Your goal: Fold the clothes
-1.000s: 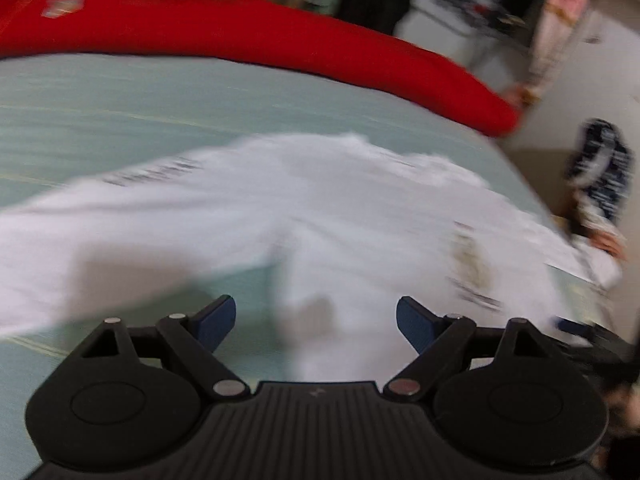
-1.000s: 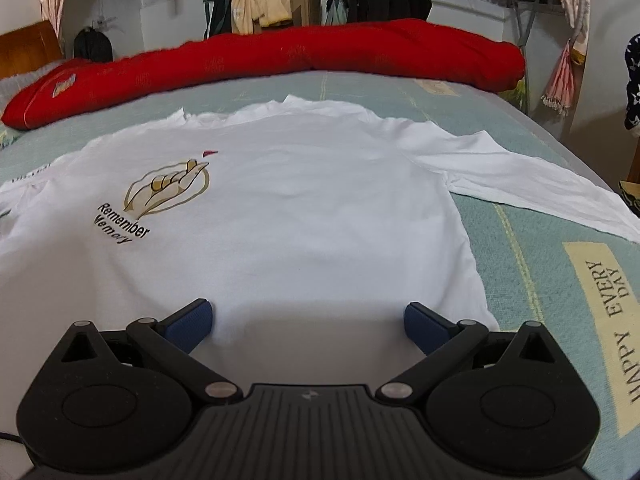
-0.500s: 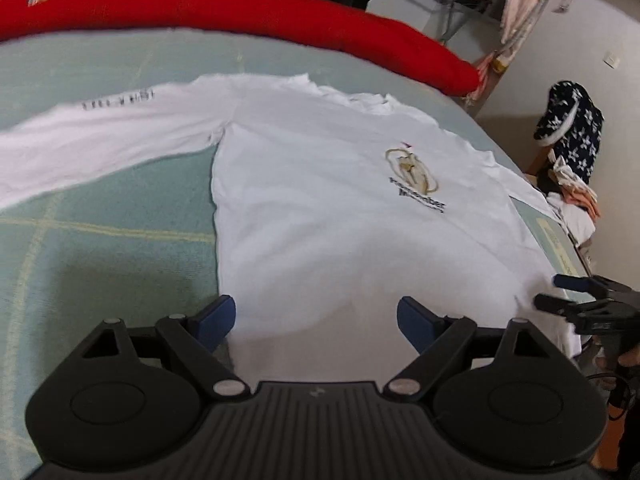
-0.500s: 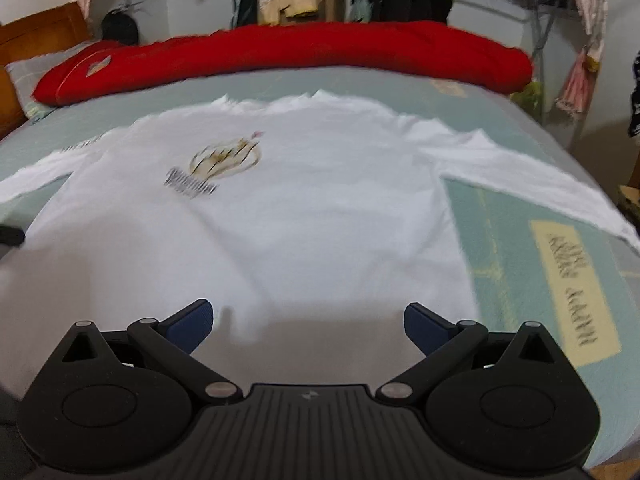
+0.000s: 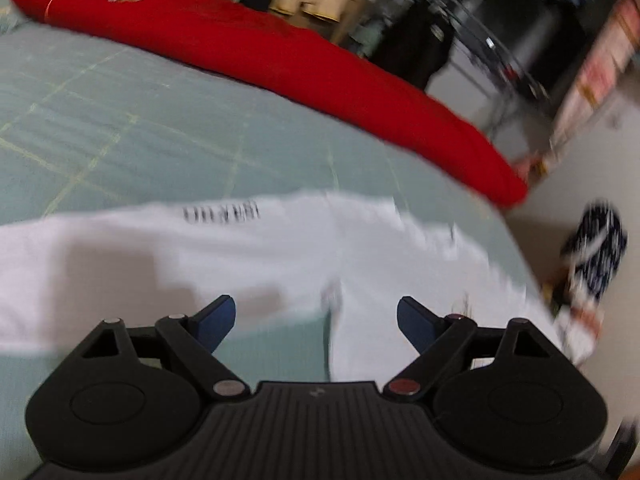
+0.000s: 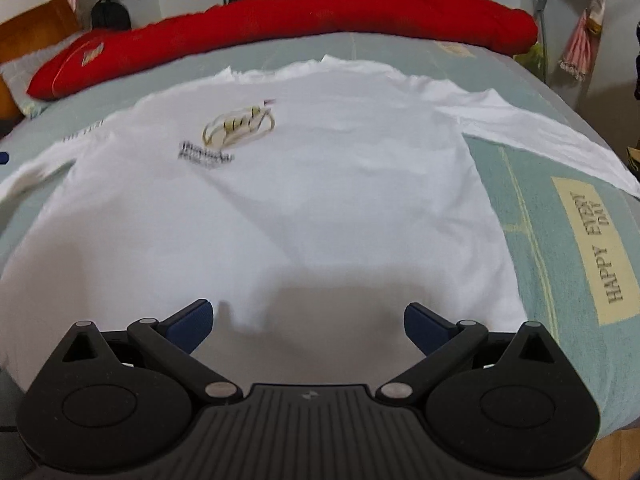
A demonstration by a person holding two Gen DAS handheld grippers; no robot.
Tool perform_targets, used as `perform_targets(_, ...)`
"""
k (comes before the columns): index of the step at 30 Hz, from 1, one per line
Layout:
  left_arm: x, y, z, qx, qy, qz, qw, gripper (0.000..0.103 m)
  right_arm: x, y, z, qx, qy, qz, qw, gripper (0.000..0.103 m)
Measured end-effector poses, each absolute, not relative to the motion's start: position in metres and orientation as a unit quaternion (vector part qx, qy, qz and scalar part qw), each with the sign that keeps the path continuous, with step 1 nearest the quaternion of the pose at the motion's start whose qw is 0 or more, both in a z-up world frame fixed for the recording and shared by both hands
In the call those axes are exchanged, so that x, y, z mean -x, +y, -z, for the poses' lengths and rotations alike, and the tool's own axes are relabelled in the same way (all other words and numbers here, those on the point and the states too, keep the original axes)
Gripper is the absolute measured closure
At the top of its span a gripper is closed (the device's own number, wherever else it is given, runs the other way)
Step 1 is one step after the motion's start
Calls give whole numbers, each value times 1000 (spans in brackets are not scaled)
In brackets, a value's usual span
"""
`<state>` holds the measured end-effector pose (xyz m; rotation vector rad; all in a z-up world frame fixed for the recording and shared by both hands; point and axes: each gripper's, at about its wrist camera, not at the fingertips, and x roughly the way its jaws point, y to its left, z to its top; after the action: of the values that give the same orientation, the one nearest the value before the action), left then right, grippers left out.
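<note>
A white T-shirt (image 6: 304, 184) with a gold emblem and dark lettering on the chest lies spread flat, front up, on a pale green bed cover (image 6: 560, 216). My right gripper (image 6: 307, 322) hovers open above the shirt's hem, nothing between its blue pads. The left wrist view is blurred: the shirt's left sleeve (image 5: 168, 248), with dark print, stretches to the left. My left gripper (image 5: 316, 320) stands open over the armpit, where sleeve meets body, with nothing held.
A long red bolster (image 6: 304, 16) lies across the far side of the bed. A cream patch with lettering (image 6: 596, 248) marks the cover to the right. Hanging clothes and a rack (image 5: 460, 40) stand beyond the bed. A dark patterned garment (image 5: 592, 252) hangs off the right edge.
The left gripper has swung left and forward, from the shirt's body to the sleeve and armpit. The right gripper has stayed above the hem. Both stay open.
</note>
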<state>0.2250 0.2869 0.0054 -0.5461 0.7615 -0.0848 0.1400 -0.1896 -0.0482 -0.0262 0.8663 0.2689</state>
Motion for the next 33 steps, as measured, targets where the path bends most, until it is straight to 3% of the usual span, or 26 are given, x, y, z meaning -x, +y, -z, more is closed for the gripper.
perform_targets(8,-326,310,64,285,429,-24,857,16,-159,-168,41,30,399,-143,905,0)
perform_targets(15,-361,325,82,276,397,-62,873,16,-182,-153,60,52,412,-153,897,0)
perform_targets(23,-321,323,46,240,387,-41,889,15,-182,-151,54,48,403,-161,900,0)
perform_targets(28,-316,337,71,244,413,-63,875,15,-180,-141,47,42,395,-176,901,0)
perform_targets(33,-329,358,80,273,379,-102,878,15,-173,-136,42,52,393,-178,901,0)
